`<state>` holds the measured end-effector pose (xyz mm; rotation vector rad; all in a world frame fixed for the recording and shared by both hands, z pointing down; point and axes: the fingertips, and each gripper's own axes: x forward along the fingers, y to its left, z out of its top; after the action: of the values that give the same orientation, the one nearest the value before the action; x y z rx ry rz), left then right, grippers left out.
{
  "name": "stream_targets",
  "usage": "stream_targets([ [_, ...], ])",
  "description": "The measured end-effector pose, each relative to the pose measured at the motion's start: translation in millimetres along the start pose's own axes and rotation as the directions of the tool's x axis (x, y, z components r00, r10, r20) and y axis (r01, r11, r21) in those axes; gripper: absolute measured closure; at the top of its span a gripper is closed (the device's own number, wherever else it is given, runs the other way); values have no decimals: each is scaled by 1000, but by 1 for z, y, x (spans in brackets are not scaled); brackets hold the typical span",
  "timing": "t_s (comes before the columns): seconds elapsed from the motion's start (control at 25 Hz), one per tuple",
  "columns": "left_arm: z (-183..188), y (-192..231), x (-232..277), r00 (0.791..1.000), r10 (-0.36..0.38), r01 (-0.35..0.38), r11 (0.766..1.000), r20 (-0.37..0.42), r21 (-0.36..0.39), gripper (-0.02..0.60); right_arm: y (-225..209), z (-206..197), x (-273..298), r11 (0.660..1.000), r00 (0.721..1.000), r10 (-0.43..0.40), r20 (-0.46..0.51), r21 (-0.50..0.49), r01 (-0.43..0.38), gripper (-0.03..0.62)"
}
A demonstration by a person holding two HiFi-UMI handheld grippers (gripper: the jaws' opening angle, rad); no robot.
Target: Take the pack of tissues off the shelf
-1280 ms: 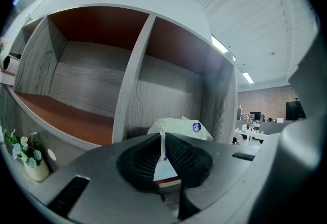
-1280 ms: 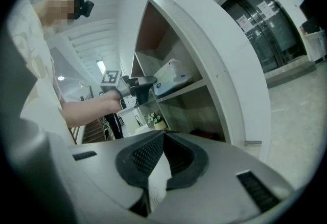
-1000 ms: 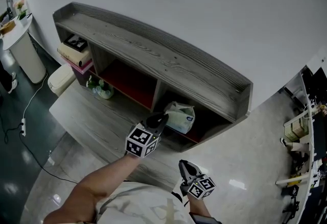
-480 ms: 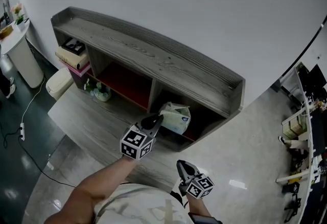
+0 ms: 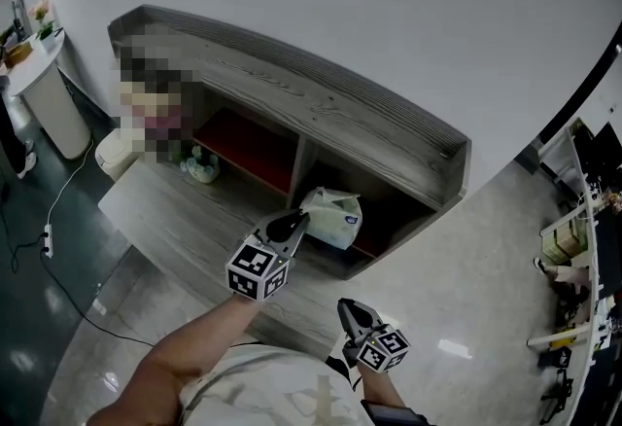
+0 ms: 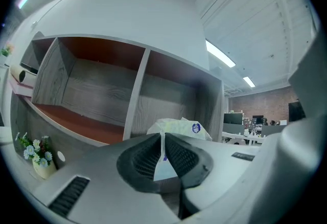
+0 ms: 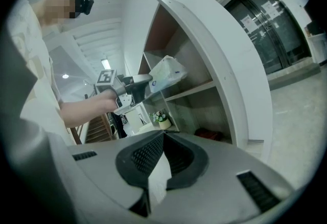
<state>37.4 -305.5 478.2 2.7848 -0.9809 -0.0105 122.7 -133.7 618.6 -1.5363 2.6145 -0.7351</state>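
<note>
The left gripper (image 5: 299,219) pinches the pack of tissues (image 5: 331,217) by its near edge, holding it just off the shelf (image 5: 321,113) at the right compartment's mouth (clear of the board, I'd judge). The right gripper (image 5: 348,310), pressed together and empty, hangs near the body.

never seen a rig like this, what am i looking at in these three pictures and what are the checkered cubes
There is no robot: a person holds a two-jaw gripper in each hand, and the marker cubes are part of those. The top-down picture comes from a camera on the person's head; the other two cameras ride on the grippers and look along their jaws. The left gripper has its jaws shut on a white plastic pack of tissues, held above the board of the right compartment of the curved grey wood-grain shelf unit. The right gripper waits nearer the body, jaws together. A small pot of white flowers stands lower, to the left.
</note>
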Motion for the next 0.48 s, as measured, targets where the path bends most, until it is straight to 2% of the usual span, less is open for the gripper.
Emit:
stream_targets([
  [0.48, 2, -4, -37, 999, 37, -37, 999, 24, -15, 542, 20, -6, 5, 996, 996, 81, -35, -27, -82, 589],
])
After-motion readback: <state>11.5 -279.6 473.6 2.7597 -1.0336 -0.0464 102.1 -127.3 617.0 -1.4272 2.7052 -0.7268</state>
